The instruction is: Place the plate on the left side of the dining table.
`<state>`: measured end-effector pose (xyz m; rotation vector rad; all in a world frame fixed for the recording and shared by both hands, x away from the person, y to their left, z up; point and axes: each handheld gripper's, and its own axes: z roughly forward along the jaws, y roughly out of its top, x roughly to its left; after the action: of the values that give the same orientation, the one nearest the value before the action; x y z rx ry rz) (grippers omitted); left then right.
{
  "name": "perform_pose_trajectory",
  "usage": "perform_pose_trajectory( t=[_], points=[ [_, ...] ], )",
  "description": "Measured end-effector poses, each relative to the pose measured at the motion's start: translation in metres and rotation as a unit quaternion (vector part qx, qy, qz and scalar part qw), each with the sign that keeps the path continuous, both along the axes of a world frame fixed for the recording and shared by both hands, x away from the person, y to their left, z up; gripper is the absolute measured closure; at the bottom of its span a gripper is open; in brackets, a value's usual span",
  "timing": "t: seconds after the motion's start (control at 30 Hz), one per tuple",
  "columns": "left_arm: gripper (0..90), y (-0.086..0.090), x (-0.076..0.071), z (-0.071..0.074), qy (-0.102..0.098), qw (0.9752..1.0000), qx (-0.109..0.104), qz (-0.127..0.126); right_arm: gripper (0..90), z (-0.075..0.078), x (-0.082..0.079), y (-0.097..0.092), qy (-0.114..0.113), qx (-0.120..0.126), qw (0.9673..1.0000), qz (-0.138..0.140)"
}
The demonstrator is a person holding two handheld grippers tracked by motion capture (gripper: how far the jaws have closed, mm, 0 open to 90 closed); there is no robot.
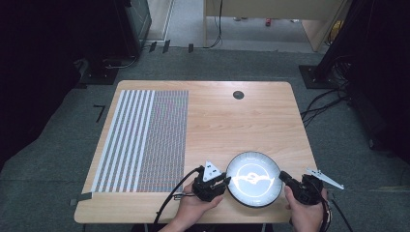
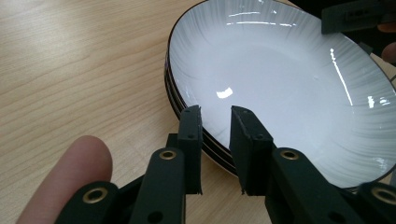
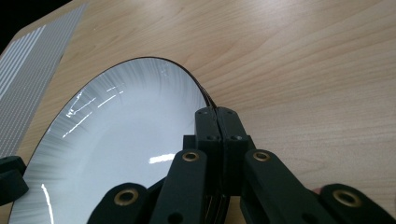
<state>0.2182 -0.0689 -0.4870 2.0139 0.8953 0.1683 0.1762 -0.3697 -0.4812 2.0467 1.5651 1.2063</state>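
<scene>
1. A stack of plates (image 1: 254, 179) sits at the counter's (image 1: 232, 121) near edge, not yet lifted.
2. The right gripper (image 3: 217, 114) is clamped on the rim, apparently the top plate's.
3. The left gripper (image 2: 215, 122) straddles the opposite rim, its jaws slightly apart, not pressing.
4. Lifting remains.
5. Count: about three plates, one striped mat (image 1: 142, 140), two grippers.

L gripper (image 1: 223, 180) jaws slightly apart, R gripper (image 1: 283, 177) jaws pressed together
</scene>
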Motion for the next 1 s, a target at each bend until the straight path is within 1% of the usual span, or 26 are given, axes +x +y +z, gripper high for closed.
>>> perform_pose_trajectory(
  t=[0.1,0.2,0.33,0.57,0.63,0.7,0.73,0.8,0.83,0.93,1.0],
  points=[
    [71.0,-0.001,-0.001,-0.001,-0.002,1.0,0.004,-0.001,89.3,0.001,0.0,0.0,-0.004,-0.003,1.0,0.001],
    [68.6,0.0,0.0,-0.001,-0.003,1.0,0.003,0.002,89.3,0.002,-0.001,-0.001,-0.006,0.003,1.0,0.003],
    [66.7,0.004,0.002,0.001,-0.005,0.9999,-0.005,0.012,89.5,0.006,-0.003,-0.003,-0.012,0.0,0.9999,0.002],
    [63.2,0.007,0.002,0.006,-0.004,0.9998,-0.017,0.013,89.5,0.008,-0.006,-0.01,-0.018,0.0,0.9998,-0.006],
    [61.9,0.006,0.0,0.008,-0.011,0.9996,-0.023,0.011,89.5,0.009,-0.007,-0.011,-0.019,-0.002,0.9998,-0.008],
    [60.0,0.005,-0.002,0.009,-0.016,0.9995,-0.026,0.002,89.5,0.01,-0.008,-0.012,-0.02,-0.004,0.9997,-0.01],
    [58.9,0.005,-0.002,0.009,-0.016,0.9995,-0.026,0.002,89.5,0.01,-0.008,-0.012,-0.02,-0.004,0.9997,-0.01],
    [57.4,0.0,-0.005,0.01,-0.015,0.9995,-0.024,-0.012,89.5,0.011,-0.009,-0.013,-0.022,-0.006,0.9997,-0.01],
    [56.8,0.0,-0.005,0.01,-0.015,0.9995,-0.024,-0.012,89.5,0.011,-0.009,-0.013,-0.022,-0.007,0.9997,-0.01],
    [55.9,-0.006,-0.008,0.008,-0.013,0.9994,-0.017,-0.029,89.5,0.011,-0.009,-0.013,-0.023,-0.007,0.9997,-0.009],
    [54.5,-0.01,-0.008,0.006,-0.009,0.9993,-0.011,-0.035,89.5,0.011,-0.01,-0.013,-0.023,-0.006,0.9997,-0.008]
  ],
)
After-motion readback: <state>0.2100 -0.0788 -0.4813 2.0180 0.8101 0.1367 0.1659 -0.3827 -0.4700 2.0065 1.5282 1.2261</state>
